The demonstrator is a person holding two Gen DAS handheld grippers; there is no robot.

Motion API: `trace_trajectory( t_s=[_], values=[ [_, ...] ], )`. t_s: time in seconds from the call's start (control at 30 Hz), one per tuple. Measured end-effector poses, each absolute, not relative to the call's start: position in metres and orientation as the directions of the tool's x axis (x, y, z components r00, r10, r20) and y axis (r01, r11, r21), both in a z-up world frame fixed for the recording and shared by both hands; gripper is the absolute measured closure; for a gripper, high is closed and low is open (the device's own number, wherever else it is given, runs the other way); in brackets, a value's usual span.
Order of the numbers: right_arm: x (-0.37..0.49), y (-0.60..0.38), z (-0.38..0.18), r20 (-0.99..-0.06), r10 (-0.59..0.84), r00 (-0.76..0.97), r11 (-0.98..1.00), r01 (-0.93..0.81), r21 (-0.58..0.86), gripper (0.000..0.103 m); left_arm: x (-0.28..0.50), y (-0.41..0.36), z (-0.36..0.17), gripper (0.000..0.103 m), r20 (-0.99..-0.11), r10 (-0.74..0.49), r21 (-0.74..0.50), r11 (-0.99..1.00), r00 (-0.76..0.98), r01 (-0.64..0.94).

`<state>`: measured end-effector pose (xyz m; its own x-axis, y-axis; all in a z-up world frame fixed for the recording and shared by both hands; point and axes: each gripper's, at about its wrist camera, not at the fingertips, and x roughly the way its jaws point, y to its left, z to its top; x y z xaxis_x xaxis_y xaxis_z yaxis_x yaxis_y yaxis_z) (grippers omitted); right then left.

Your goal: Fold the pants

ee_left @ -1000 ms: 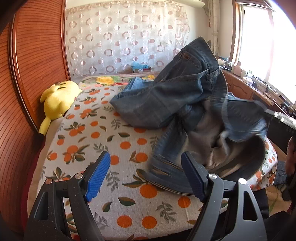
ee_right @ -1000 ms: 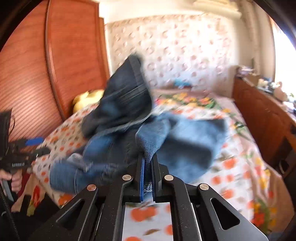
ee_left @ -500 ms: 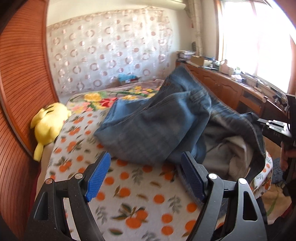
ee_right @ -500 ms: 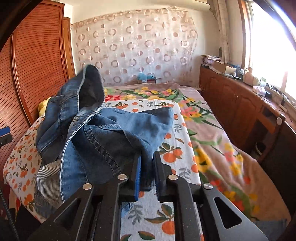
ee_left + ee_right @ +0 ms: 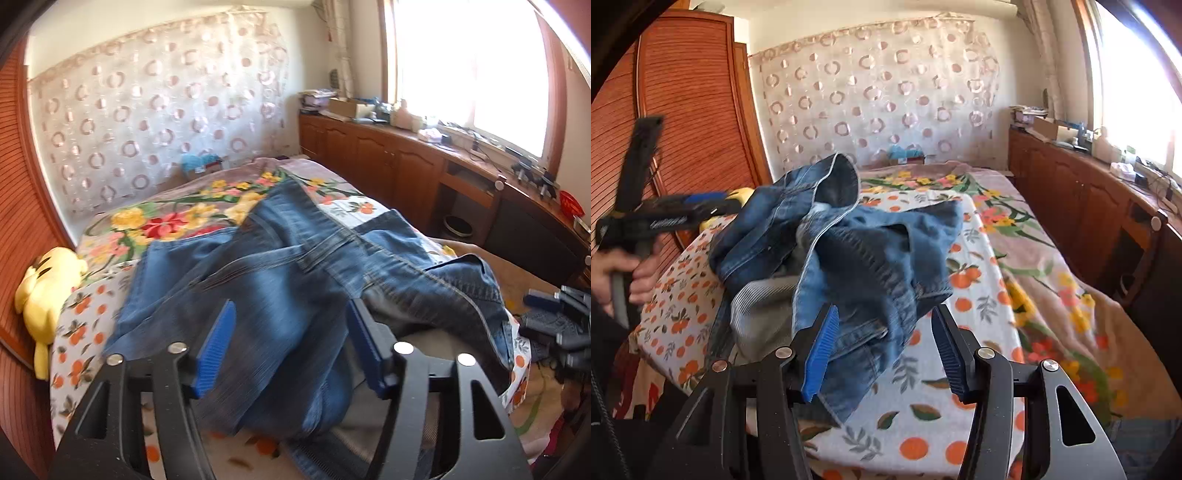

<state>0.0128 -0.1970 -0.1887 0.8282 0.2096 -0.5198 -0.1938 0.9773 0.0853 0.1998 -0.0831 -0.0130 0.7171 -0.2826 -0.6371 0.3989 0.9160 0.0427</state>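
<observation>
A pair of blue jeans (image 5: 295,280) lies in a crumpled heap on the bed, its grey lining showing near the front edge. In the right wrist view the jeans (image 5: 849,251) bunch up at the bed's near left part. My left gripper (image 5: 291,347) is open, with denim lying between and under its jaws. My right gripper (image 5: 886,343) is open, and a fold of the jeans hangs between its blue pads without being pinched. The left gripper also shows in the right wrist view (image 5: 665,218), and the right gripper in the left wrist view (image 5: 561,325).
The bed (image 5: 964,380) has an orange-print sheet and a flowered blanket (image 5: 1034,236). A yellow plush toy (image 5: 48,288) lies at its left edge. A wooden wardrobe (image 5: 694,122) stands left, low wooden cabinets (image 5: 406,166) with clutter run under the window on the right.
My right gripper has opened and let go of the jeans. The jeans have dropped from the air into a heap on the bed. My left gripper has moved in over the denim.
</observation>
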Motion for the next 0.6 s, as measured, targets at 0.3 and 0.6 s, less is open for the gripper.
trace_trajectory(
  t_s=[0.3, 0.6],
  values=[
    [-0.006, -0.203, -0.209, -0.556, 0.264, 0.788, 0.964, -0.225, 0.139, 0.039, 0.228, -0.135, -0.028, 0.048, -0.714, -0.292, 0.085, 0.866, 0.636, 0.493],
    [-0.006, -0.199, -0.222, -0.608, 0.276, 0.744, 0.961, -0.227, 0.158, 0.036, 0.237, -0.123, -0.033, 0.087, -0.718, -0.222, 0.120, 0.895, 0.660, 0.430]
  ],
)
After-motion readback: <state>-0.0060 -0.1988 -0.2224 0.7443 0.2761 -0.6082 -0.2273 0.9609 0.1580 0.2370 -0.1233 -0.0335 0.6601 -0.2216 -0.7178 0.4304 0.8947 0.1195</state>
